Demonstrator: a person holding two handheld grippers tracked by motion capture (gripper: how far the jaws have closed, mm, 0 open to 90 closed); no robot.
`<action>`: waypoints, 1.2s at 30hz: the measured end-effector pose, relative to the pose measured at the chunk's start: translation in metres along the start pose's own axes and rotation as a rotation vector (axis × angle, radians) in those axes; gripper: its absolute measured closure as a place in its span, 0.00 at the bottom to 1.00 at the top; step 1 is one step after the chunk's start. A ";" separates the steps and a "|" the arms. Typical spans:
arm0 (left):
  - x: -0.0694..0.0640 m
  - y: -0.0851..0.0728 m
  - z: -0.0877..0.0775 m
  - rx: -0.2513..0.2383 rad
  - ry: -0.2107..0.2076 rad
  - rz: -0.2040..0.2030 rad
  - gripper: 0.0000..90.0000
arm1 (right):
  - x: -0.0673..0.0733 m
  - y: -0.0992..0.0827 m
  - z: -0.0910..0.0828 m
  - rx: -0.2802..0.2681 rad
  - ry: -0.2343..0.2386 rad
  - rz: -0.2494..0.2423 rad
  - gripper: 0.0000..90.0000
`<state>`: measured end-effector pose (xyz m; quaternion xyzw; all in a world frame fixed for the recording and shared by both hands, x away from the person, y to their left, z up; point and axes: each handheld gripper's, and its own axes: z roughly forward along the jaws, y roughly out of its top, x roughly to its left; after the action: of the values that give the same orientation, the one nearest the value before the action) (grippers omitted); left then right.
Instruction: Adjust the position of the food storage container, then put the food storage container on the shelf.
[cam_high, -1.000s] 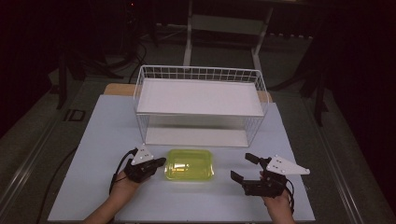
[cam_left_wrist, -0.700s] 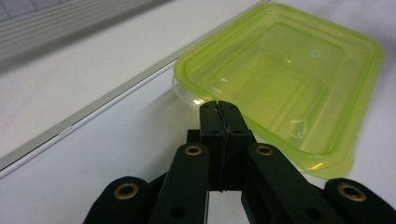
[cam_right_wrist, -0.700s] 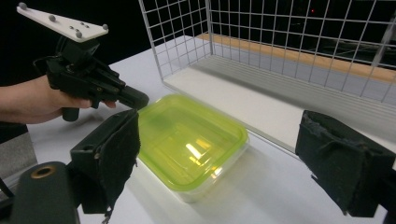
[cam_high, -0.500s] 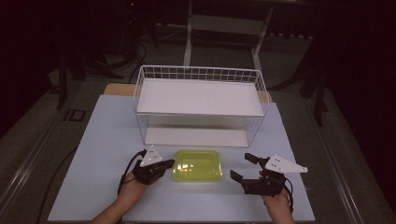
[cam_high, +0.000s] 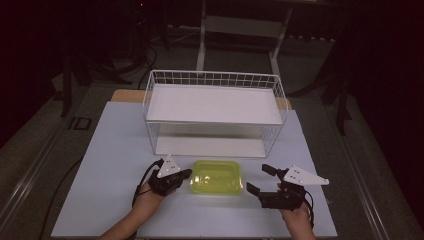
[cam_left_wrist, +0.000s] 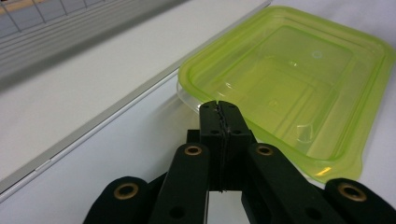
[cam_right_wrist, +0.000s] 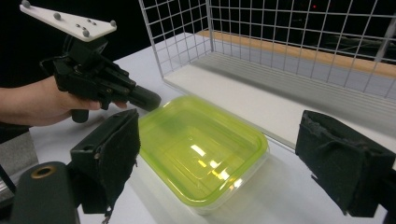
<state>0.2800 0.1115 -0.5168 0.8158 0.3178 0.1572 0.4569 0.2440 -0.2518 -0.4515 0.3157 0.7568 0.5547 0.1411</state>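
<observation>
High view: your two hand-held grippers flank a yellow-green container on the desk.

Your left hand-held gripper (cam_high: 186, 173) has its jaws pressed together, holding nothing, tips at the left rim of the lidded yellow-green plastic container (cam_high: 217, 177). That container sits on the white desk (cam_high: 110, 150) just in front of the white wire basket (cam_high: 215, 112). Your right hand-held gripper (cam_high: 259, 180) is spread wide and empty, just right of the container.

Left tongs (cam_left_wrist: 219, 106): black jaws, brass-ringed pivot holes.
Right tongs (cam_right_wrist: 219, 163): black, fabric-padded jaws.
Top plates (cam_high: 304, 175): white triangles, small studs.
Cables (cam_high: 141, 178): black.
</observation>
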 end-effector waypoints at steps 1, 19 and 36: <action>0.000 0.000 -0.001 -0.010 0.000 -0.002 1.00 | 0.000 0.000 0.000 0.001 0.001 0.000 0.15; -0.004 0.022 -0.045 -0.147 -0.136 -0.084 0.01 | 0.021 0.007 0.005 -0.065 -0.023 -0.123 0.13; 0.002 0.038 -0.031 -0.051 -0.138 -0.120 0.02 | 0.007 0.021 0.020 0.022 -0.030 -0.124 0.15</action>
<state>0.2790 0.1183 -0.4683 0.7923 0.3297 0.0810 0.5069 0.2566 -0.2283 -0.4384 0.2780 0.7787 0.5319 0.1829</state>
